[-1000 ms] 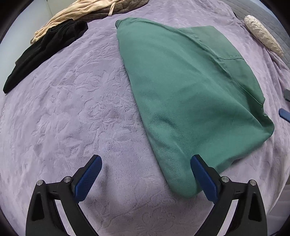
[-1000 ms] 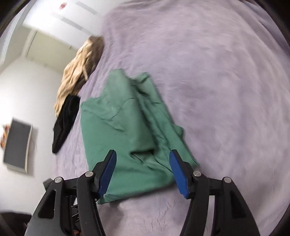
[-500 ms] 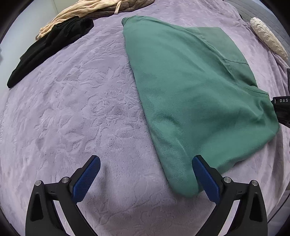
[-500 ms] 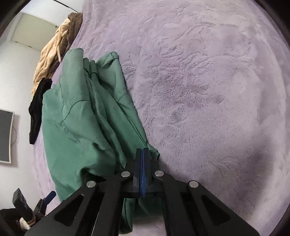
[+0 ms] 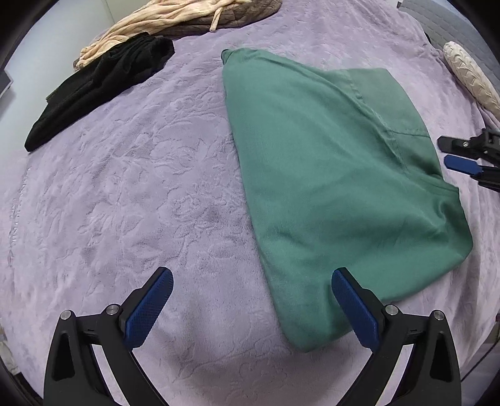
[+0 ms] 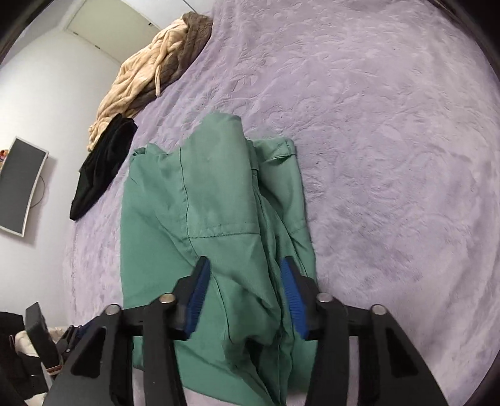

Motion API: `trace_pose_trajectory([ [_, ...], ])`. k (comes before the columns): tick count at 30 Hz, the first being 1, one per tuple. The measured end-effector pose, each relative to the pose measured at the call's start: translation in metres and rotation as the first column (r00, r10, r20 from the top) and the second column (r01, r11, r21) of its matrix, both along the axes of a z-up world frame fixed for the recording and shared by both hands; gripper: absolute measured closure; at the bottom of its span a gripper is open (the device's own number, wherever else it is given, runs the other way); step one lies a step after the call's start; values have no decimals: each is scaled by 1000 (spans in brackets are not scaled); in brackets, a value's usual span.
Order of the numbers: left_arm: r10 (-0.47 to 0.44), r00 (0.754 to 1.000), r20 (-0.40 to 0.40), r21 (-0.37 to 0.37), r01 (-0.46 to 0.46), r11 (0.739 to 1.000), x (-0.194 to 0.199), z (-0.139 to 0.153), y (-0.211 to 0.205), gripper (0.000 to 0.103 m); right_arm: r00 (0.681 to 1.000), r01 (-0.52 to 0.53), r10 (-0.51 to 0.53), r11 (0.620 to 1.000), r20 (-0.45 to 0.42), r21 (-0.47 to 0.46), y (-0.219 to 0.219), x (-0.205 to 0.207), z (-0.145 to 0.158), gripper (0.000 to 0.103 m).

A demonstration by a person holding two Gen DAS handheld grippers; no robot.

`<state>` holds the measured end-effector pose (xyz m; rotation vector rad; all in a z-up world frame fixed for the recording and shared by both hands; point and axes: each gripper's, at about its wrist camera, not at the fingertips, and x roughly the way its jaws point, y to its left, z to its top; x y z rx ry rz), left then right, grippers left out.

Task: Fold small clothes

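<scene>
Two grippers over one garment: the green cotton-like piece of clothing (image 5: 328, 187) lies partly folded on the purple embossed plush bedspread (image 5: 140, 203), right of centre in the left wrist view, well clear of the far edge.

Right gripper (image 6: 247, 296): jaws opening, green fabric bunched between the blue pads but not visibly pinched; looks like a release after laying a fold over. Left gripper (image 5: 250, 309): jaws spread wide, nothing held, hovering over the near corner of the garment, one pad above the cloth, the other above bare bedspread.

Step, as I read it: one fold just placed, layers on the right gripper's side are rumpled, not flat. Next move probably needs the right gripper lifted clear without dragging the top layer, then a fresh pinch on an edge or corner for the next fold. The left gripper is well placed for the near corner.

Around: black crumpled garment (image 5: 100, 90) and beige knit garment with drawstring (image 5: 175, 22) near the far left edge, apart from the green one. Cream textured cushion (image 5: 472, 78) at the far right edge. Nothing blocks the fold path.
</scene>
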<state>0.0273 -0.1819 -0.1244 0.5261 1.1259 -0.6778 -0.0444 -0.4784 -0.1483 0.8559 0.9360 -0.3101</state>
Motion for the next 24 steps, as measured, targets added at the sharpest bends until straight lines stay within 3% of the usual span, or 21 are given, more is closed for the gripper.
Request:
trace_pose_trajectory([
  [1, 9, 1000, 5, -5, -9, 1000, 1, 2, -1, 1, 999, -20, 20, 1000, -30, -7, -2, 11, -6, 95],
  [4, 26, 1000, 9, 6, -26, 1000, 6, -1, -3, 1, 993, -55, 51, 998, -109, -36, -11, 31, -30, 95],
  [8, 42, 999, -13, 30, -42, 999, 9, -14, -4, 1, 992, -30, 34, 999, -118, 36, -22, 36, -56, 96],
  [24, 73, 996, -40, 57, -71, 996, 14, -13, -5, 1, 994, 55, -44, 991, -96, 120, -21, -20, -33, 93],
])
